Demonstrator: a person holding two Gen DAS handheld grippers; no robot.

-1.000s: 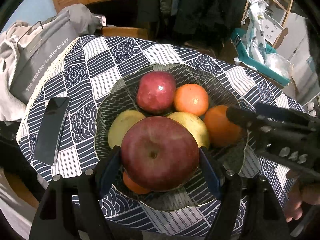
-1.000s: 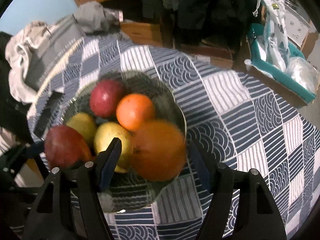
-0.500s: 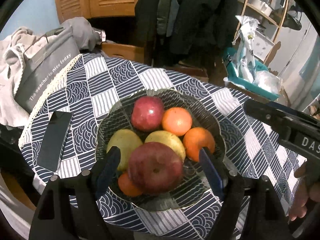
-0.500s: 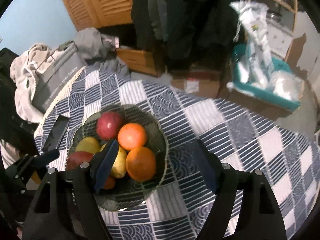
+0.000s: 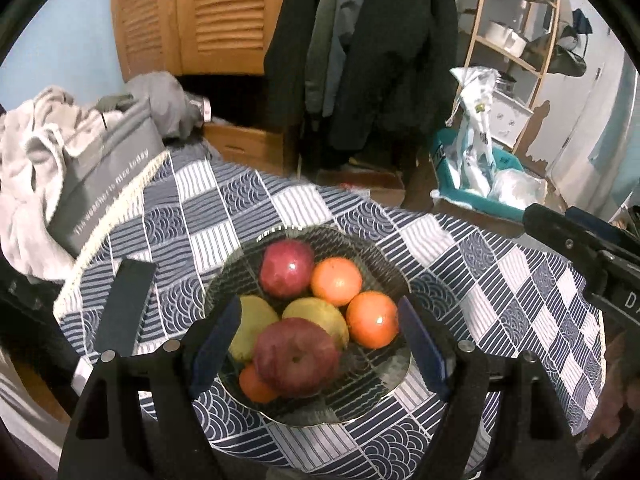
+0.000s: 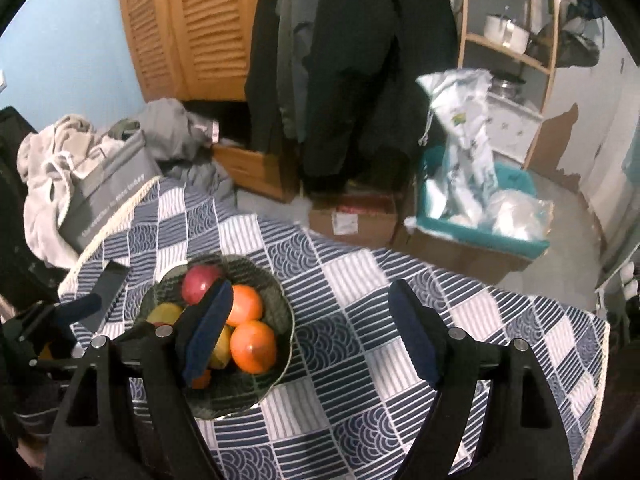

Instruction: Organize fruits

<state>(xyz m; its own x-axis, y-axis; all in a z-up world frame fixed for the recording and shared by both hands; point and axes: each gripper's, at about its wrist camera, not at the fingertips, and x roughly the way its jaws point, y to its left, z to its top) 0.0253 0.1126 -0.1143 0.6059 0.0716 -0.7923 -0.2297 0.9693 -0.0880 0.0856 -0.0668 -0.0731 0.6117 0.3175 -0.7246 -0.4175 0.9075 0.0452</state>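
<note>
A dark patterned bowl (image 5: 384, 388) on the checked tablecloth holds two red apples (image 5: 296, 356) (image 5: 286, 268), oranges (image 5: 372, 320) (image 5: 336, 281) and yellow pears (image 5: 254, 326). My left gripper (image 5: 318, 342) is open and empty, raised above the near apple. My right gripper (image 6: 310, 330) is open and empty, above the cloth to the right of the bowl (image 6: 276, 368), which holds an orange (image 6: 253, 346) at its near right. The right gripper's body shows at the right edge of the left wrist view (image 5: 592, 252).
A black phone (image 5: 124, 312) lies on the cloth left of the bowl. A grey bag (image 5: 100, 180) and clothes sit past the table's far left edge. Hanging coats, cardboard boxes (image 6: 352, 216) and a teal bin (image 6: 480, 220) stand behind the table.
Both grippers have let go of their fruit, the left its red apple and the right its orange, and pulled up and back from the bowl. Both fruits now rest in the bowl.
</note>
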